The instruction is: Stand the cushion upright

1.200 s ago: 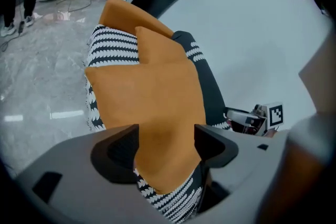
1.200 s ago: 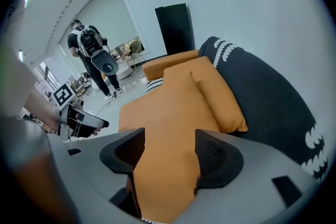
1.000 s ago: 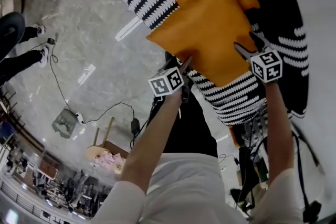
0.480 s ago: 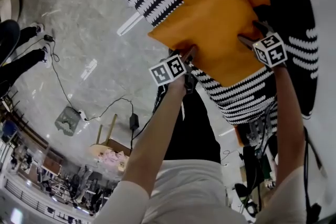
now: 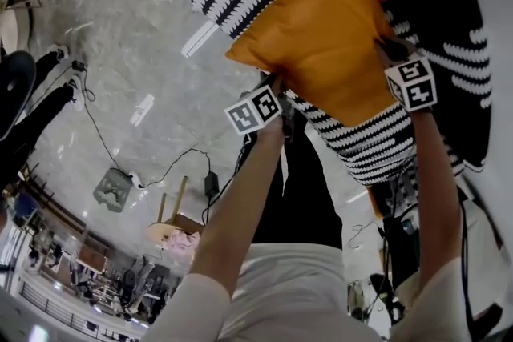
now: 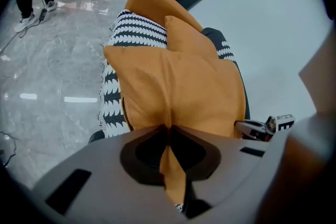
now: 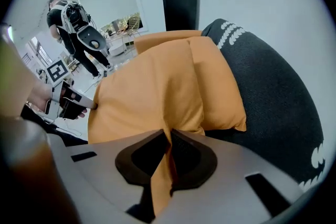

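Glossy grey marble floor mirrors strip lights — a black cable trails across it; a plain white wall stands behind.

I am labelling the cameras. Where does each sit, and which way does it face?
Head view: on the person's head, facing steeply down at the orange cushion; both forearms, the left gripper and the right gripper show.
Left gripper view: on the left gripper, looking along its jaws, which have just closed on the cushion's edge; the right gripper shows at right.
Right gripper view: on the right gripper, along its jaws, likewise just closed on the cushion; the left gripper shows at left.
Shared: the cushion.
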A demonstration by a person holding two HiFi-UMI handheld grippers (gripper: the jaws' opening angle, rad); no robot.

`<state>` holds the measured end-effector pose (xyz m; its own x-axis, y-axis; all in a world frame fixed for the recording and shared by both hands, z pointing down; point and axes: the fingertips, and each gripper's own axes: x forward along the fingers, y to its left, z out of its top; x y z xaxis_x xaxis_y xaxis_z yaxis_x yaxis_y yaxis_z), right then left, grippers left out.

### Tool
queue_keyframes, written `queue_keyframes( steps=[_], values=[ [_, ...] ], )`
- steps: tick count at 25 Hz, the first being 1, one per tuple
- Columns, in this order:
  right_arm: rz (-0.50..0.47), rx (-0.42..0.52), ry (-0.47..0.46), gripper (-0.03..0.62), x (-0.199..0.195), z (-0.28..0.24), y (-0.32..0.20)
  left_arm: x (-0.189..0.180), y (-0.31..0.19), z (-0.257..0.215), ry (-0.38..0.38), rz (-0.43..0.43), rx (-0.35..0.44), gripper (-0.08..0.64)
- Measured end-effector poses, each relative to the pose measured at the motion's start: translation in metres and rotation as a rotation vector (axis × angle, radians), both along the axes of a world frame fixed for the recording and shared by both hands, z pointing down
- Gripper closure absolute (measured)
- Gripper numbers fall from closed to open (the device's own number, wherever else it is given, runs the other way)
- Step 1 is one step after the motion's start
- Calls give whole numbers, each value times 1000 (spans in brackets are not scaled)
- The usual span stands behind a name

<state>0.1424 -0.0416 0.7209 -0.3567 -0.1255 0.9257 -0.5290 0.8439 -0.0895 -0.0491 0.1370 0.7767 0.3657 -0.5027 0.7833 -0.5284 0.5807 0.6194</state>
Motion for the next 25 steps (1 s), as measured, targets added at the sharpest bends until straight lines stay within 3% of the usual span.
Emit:
queue_keyframes(
  steps=[6, 16, 25],
  values=[
    [50, 38, -76, 554, 6, -30, 17, 0, 6, -12, -23, 56, 46, 551],
    [203, 109, -143, 555, 57, -80, 31, 17, -20, -76, -88, 247, 227, 554],
    [451, 199, -224, 554, 98, -133, 39, 30, -66, -148, -142, 426, 395, 554]
  ],
)
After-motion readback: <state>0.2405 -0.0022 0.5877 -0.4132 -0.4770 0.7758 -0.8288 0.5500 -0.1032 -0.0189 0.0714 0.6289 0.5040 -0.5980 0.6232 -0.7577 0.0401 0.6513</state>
